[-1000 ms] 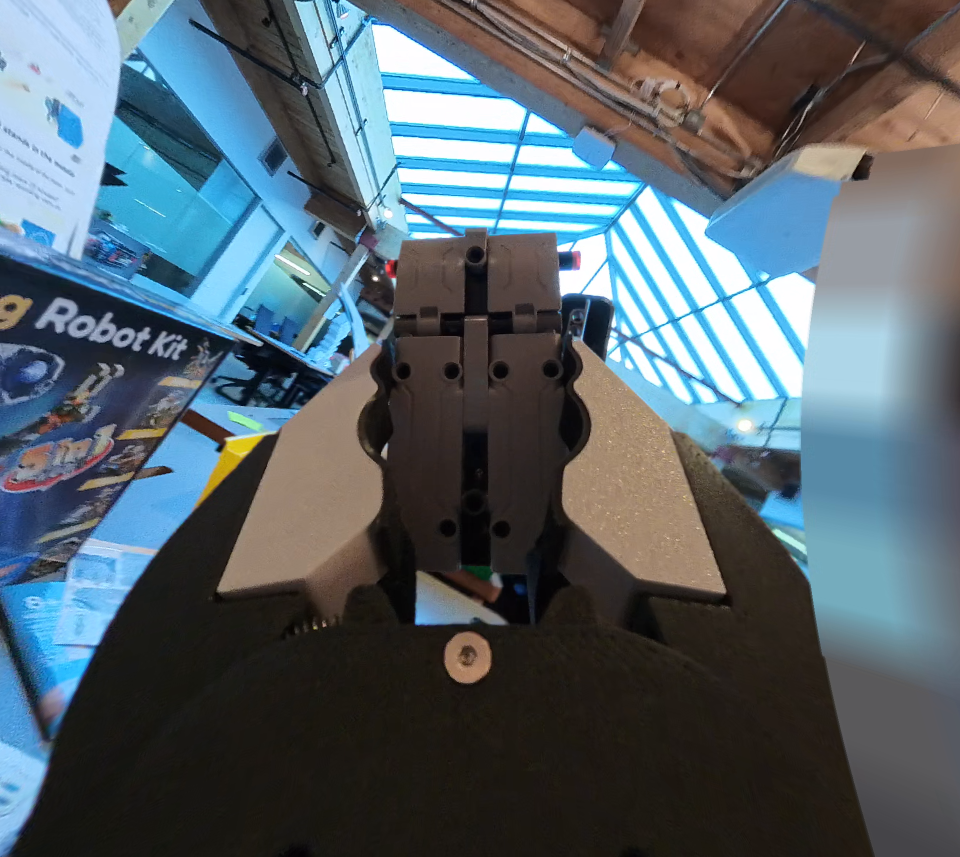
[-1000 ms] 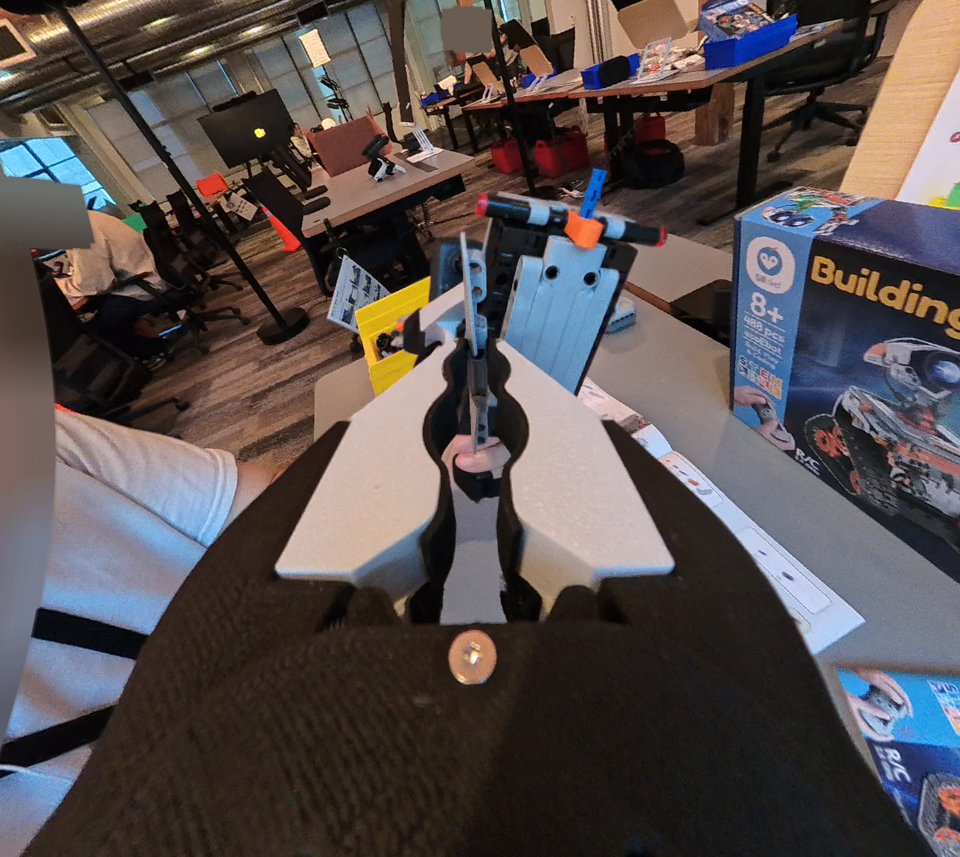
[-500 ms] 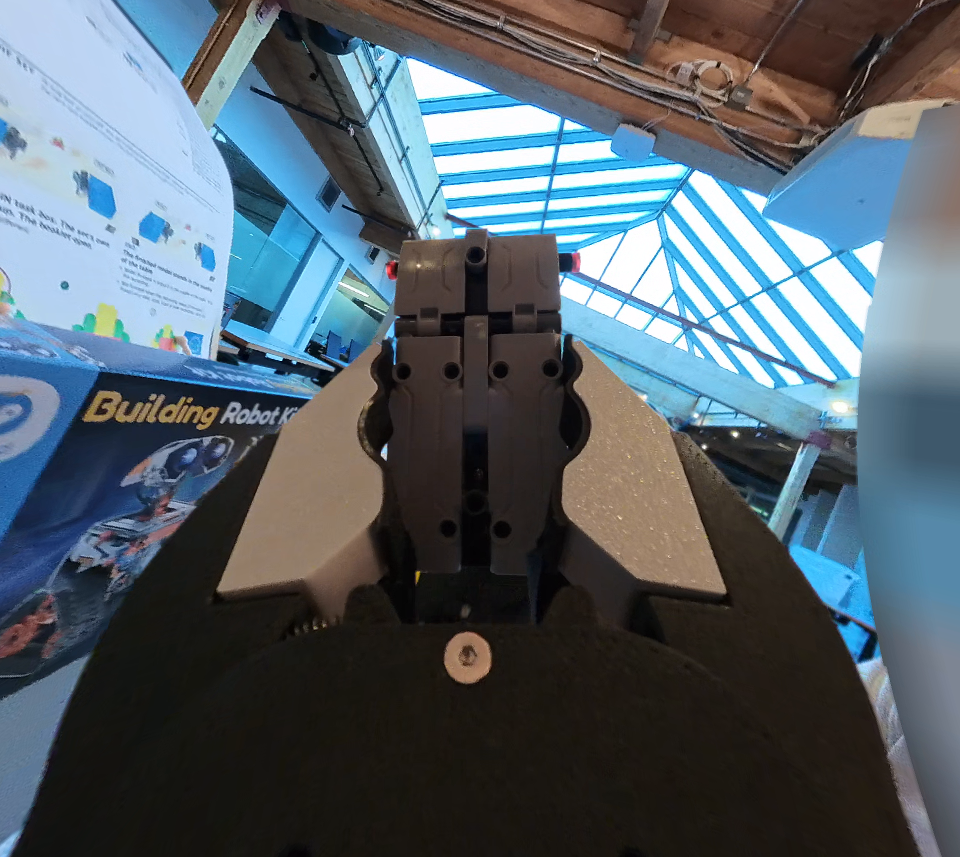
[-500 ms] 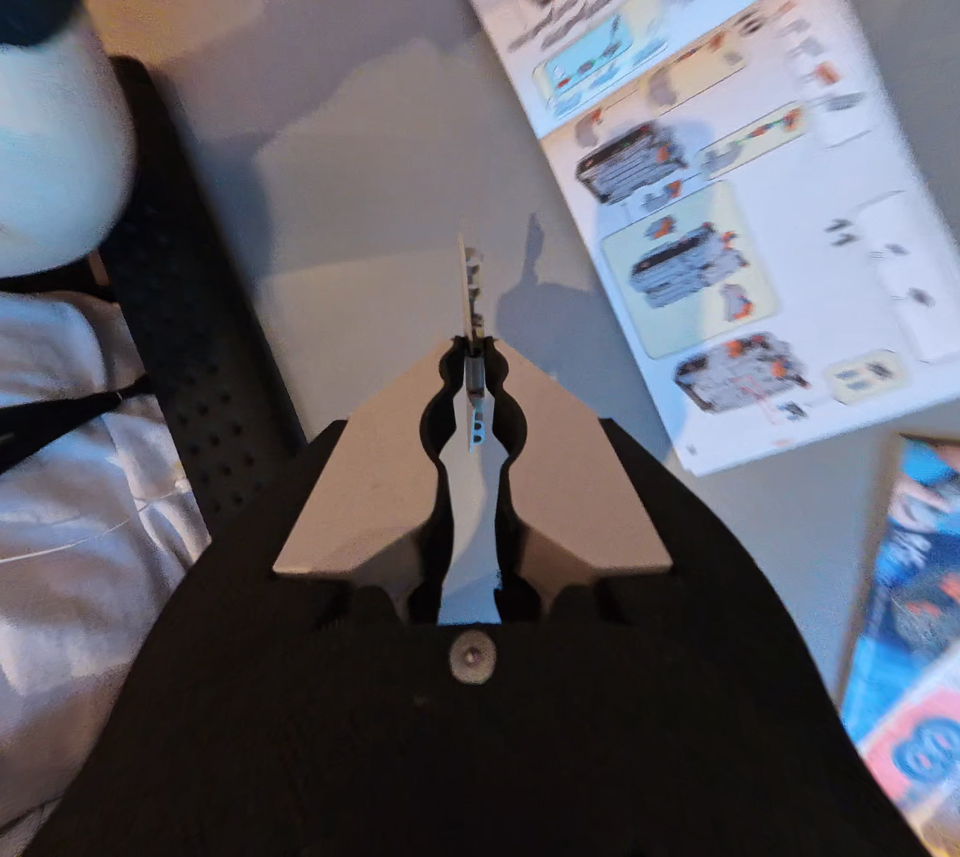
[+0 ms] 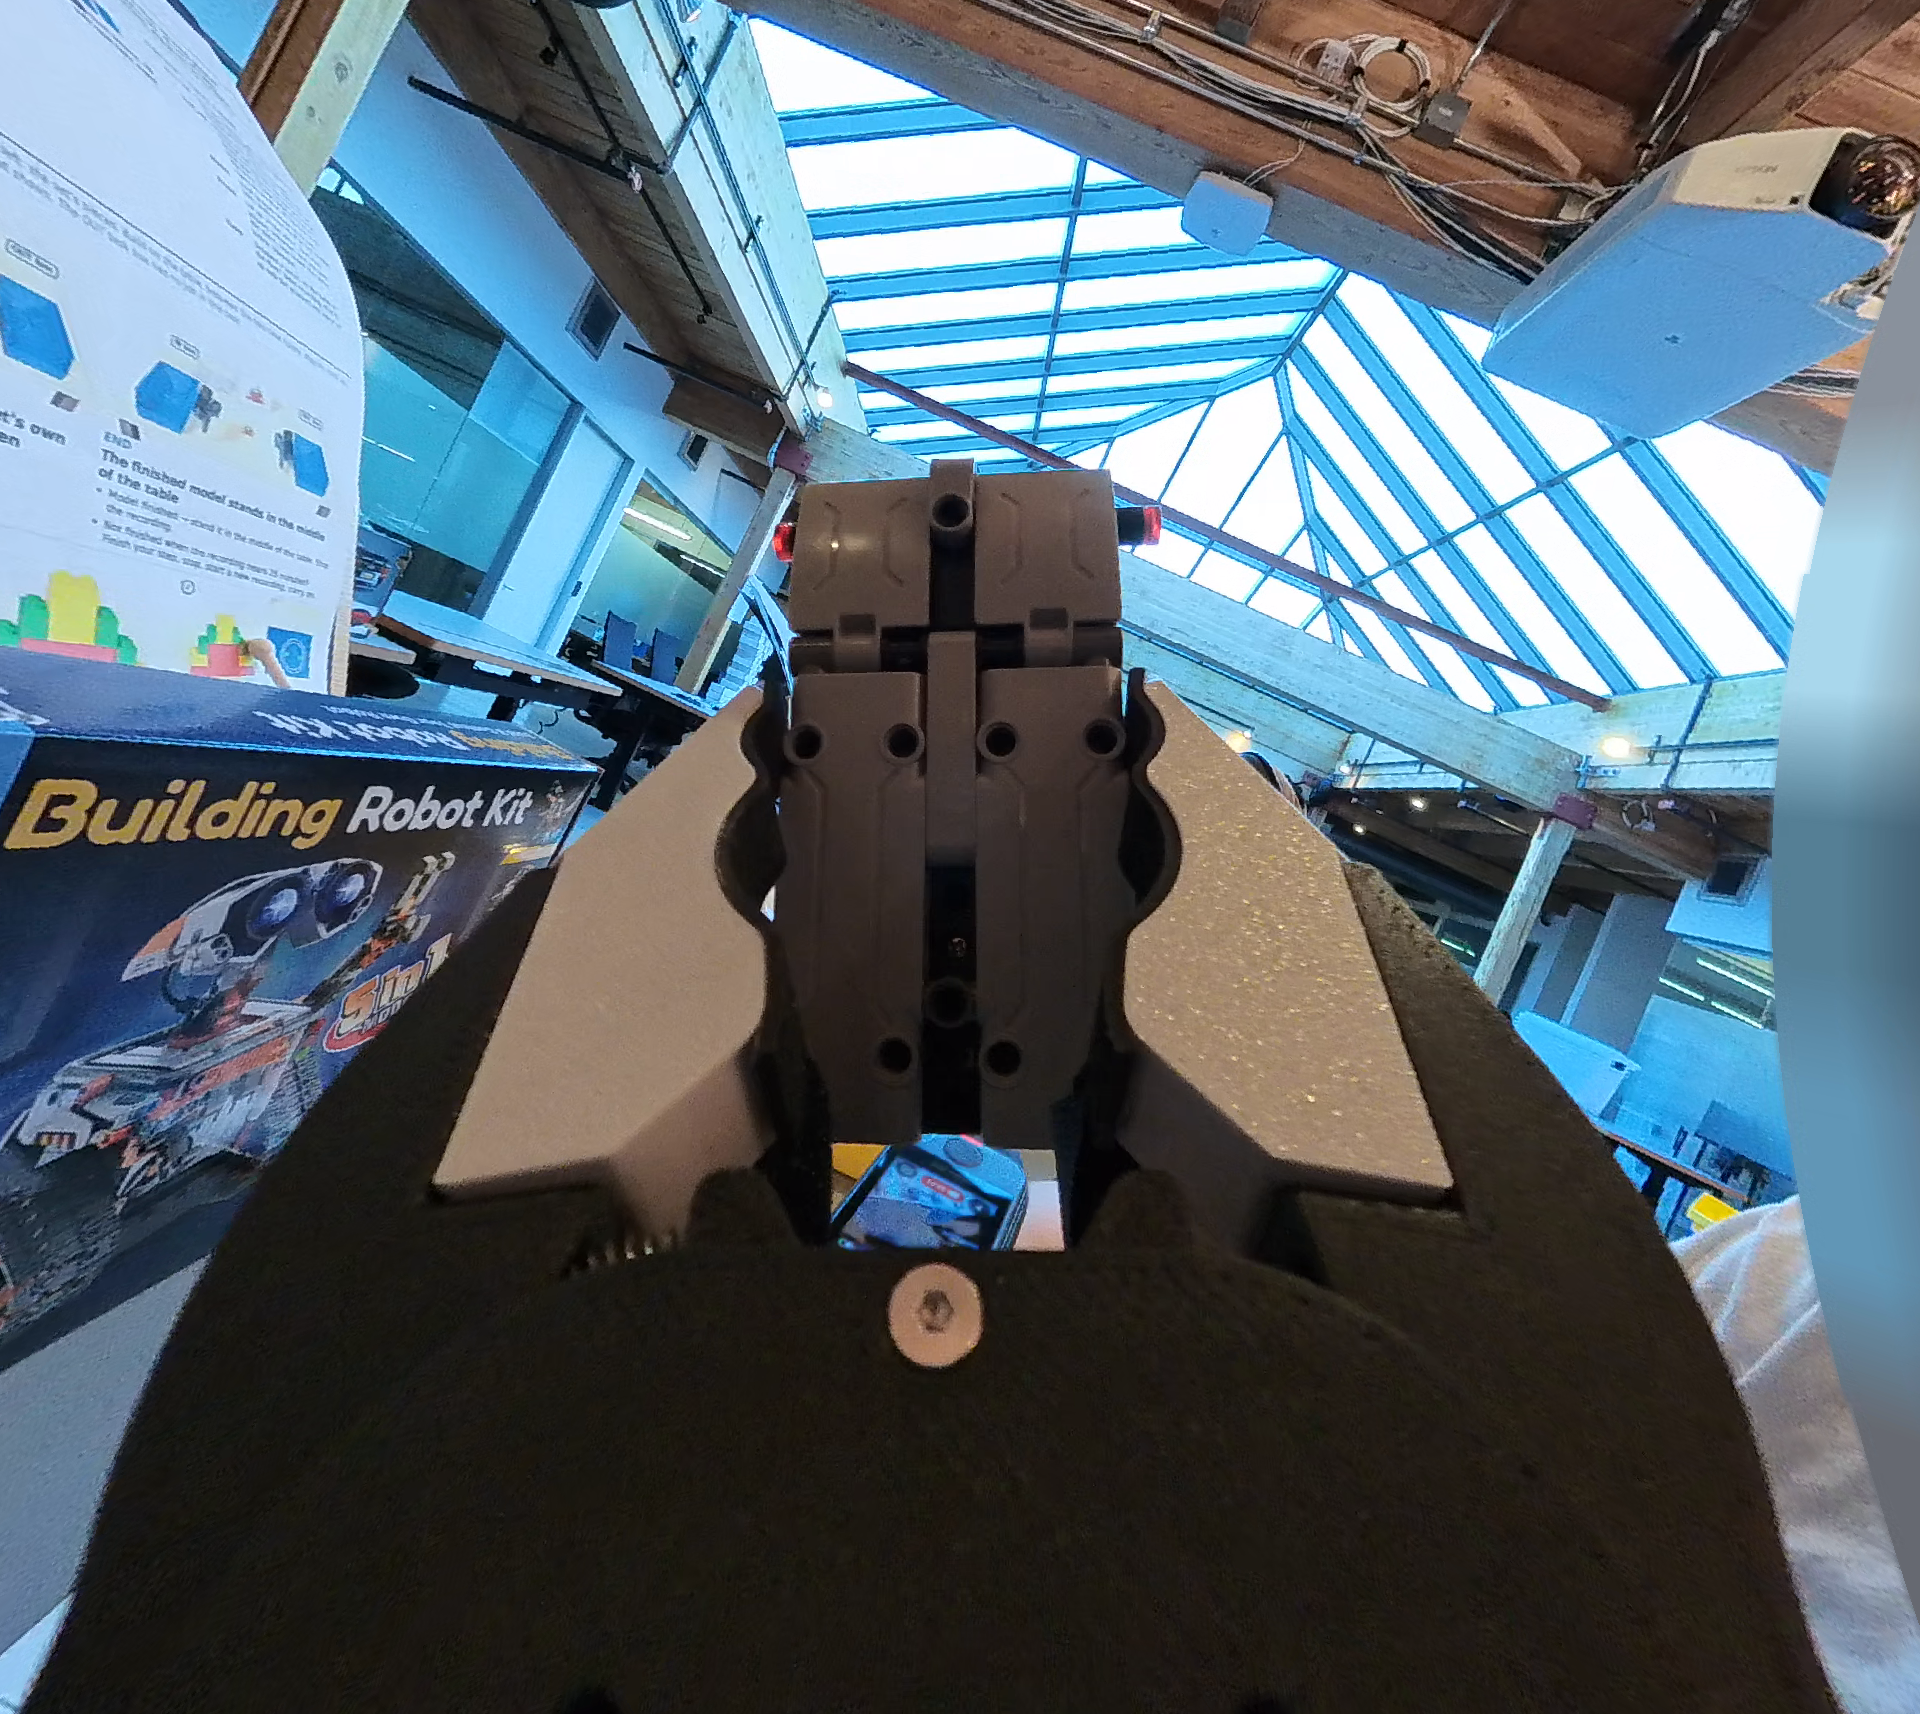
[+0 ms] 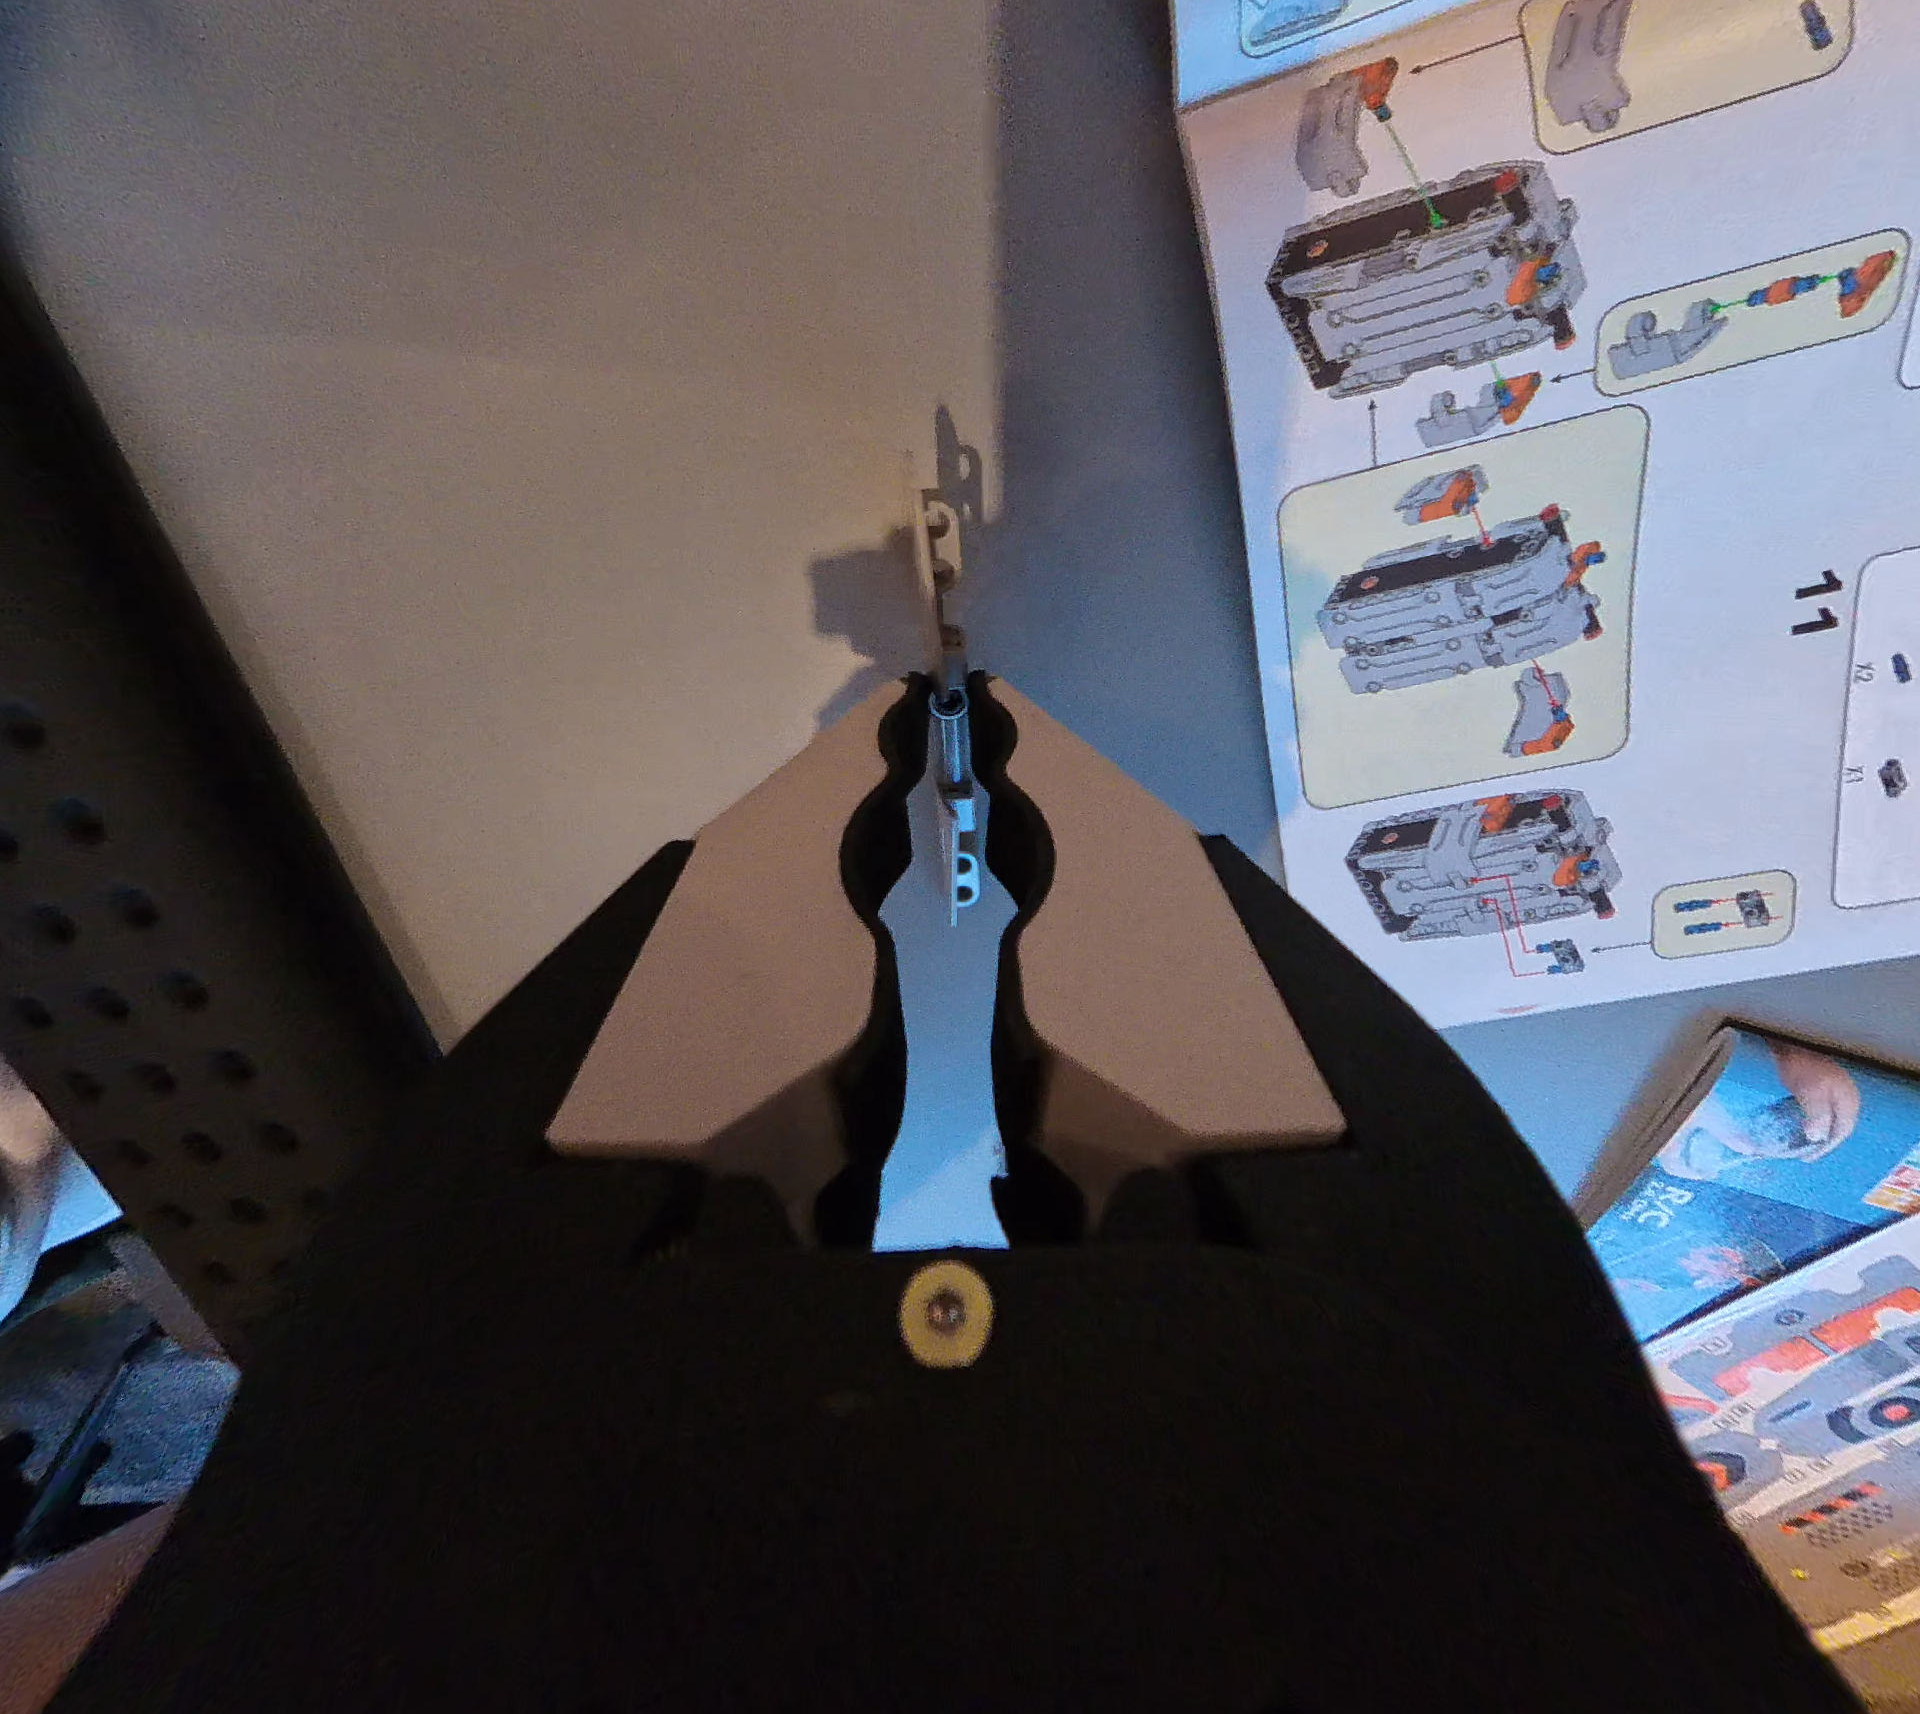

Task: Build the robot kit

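My left gripper (image 5: 951,729) is shut on a grey building-block assembly (image 5: 951,791) with pin holes and small red pin ends at its top sides. It points upward toward the ceiling and skylight. My right gripper (image 6: 948,688) is shut on a thin light grey flat piece with holes (image 6: 940,542), held edge-on. It points down at the grey table (image 6: 520,262), and the piece's tip is close to or touching the surface beside its shadow.
An open instruction booklet (image 6: 1558,417) lies on the table to the right, with a blue kit box (image 6: 1787,1269) below it. A blue robot kit box (image 5: 229,937) and a white poster (image 5: 156,417) stand at left. A dark perforated chair part (image 6: 135,937) is at left. The gap from one gripper's tips to the other's is roughly 30 cm.
The right gripper swung from level down toward the table and moved closer to it with the flat piece. The left gripper turned slightly, bringing the kit box and poster further into view.
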A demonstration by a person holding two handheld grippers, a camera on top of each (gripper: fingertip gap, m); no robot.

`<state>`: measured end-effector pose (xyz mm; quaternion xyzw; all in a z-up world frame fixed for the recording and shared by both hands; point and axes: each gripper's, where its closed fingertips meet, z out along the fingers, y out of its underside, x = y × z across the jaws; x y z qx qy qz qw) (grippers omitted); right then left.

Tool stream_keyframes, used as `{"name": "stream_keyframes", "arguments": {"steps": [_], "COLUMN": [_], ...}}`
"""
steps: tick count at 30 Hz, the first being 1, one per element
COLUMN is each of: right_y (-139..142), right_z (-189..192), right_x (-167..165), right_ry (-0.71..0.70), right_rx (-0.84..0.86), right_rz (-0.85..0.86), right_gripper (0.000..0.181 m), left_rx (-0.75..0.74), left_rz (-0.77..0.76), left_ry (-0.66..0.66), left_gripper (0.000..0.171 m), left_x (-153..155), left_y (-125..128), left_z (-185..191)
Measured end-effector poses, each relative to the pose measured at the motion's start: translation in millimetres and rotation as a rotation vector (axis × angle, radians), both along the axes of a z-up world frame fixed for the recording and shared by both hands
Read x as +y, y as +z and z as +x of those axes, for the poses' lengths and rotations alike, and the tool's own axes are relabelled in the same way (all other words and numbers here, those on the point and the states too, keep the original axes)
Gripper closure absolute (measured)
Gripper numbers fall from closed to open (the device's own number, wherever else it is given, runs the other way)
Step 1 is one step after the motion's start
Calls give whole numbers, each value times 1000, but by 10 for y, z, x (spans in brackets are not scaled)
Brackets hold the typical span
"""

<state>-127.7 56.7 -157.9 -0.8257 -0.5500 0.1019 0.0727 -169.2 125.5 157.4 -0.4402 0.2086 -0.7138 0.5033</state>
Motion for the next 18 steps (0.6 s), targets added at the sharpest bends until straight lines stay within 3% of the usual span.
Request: {"name": "stream_keyframes", "arguments": {"steps": [18], "right_y": [-51], "right_z": [22], "right_x": [-39], "right_ry": [0], "right_rx": [-14], "right_rz": [-29], "right_gripper": [175], "left_rx": [-21], "left_rz": [-4], "left_ry": [4], "left_gripper": [108], "left_x": [9], "left_y": [32], "left_z": [-46]}}
